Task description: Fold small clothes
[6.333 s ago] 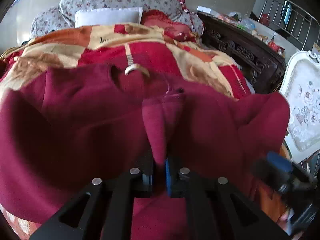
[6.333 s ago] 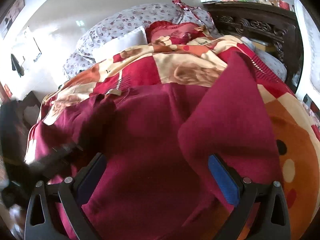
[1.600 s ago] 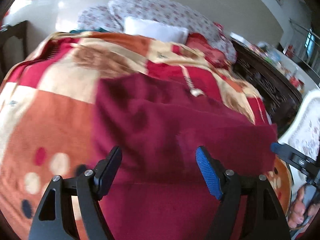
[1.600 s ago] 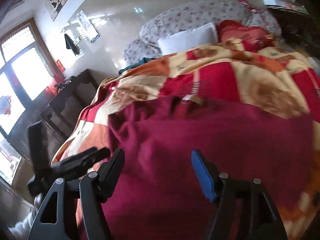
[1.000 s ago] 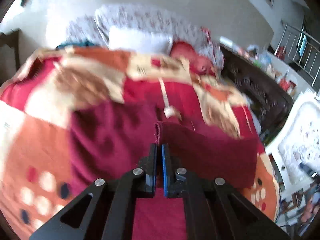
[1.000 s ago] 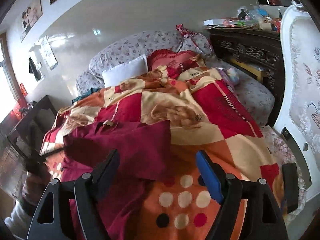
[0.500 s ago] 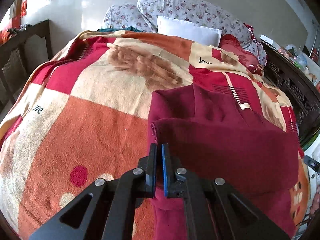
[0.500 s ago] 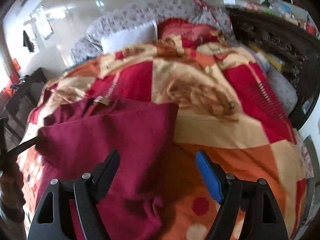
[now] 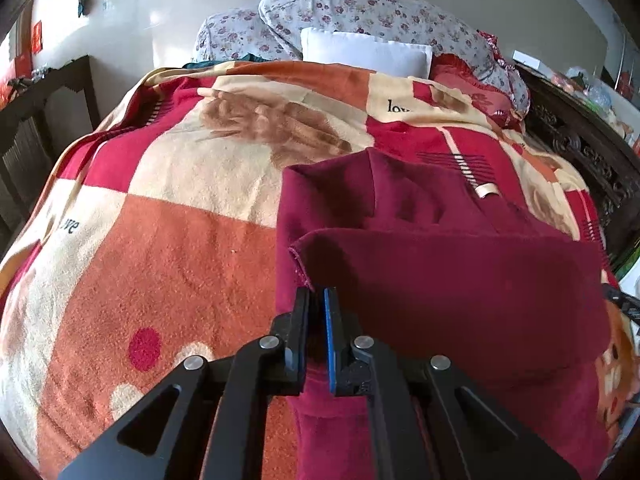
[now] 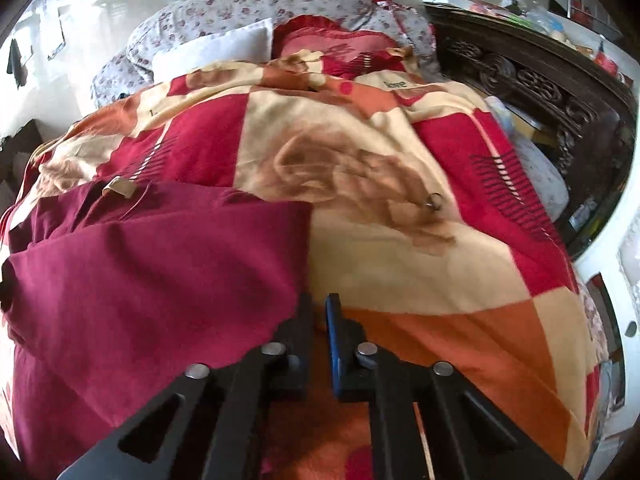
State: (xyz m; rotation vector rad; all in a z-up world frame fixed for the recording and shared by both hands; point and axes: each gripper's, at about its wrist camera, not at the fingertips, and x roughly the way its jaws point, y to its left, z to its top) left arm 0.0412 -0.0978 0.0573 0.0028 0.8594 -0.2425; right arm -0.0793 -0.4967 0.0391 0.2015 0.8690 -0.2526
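Note:
A dark red garment [image 9: 440, 264] lies on a patterned blanket [image 9: 160, 216] on a bed. Its near part is folded up over the rest, and a beige neck label [image 9: 485, 190] shows at the far end. My left gripper [image 9: 316, 292] is shut on the left corner of the folded layer. In the right wrist view the garment [image 10: 152, 264] fills the left side, and my right gripper [image 10: 318, 300] is shut at its right edge, seemingly pinching the cloth. The label [image 10: 119, 187] shows there too.
Floral pillows [image 9: 360, 20] and a white pillow [image 9: 366, 51] lie at the head of the bed. A dark carved headboard or cabinet [image 10: 540, 80] runs along the right side. A dark wooden frame [image 9: 36, 120] stands to the left. A small metal ring [image 10: 433, 201] lies on the blanket.
My right gripper was open half a second ago and is now shut at the garment's right edge. My left gripper stays shut on the cloth and has carried the folded layer further up.

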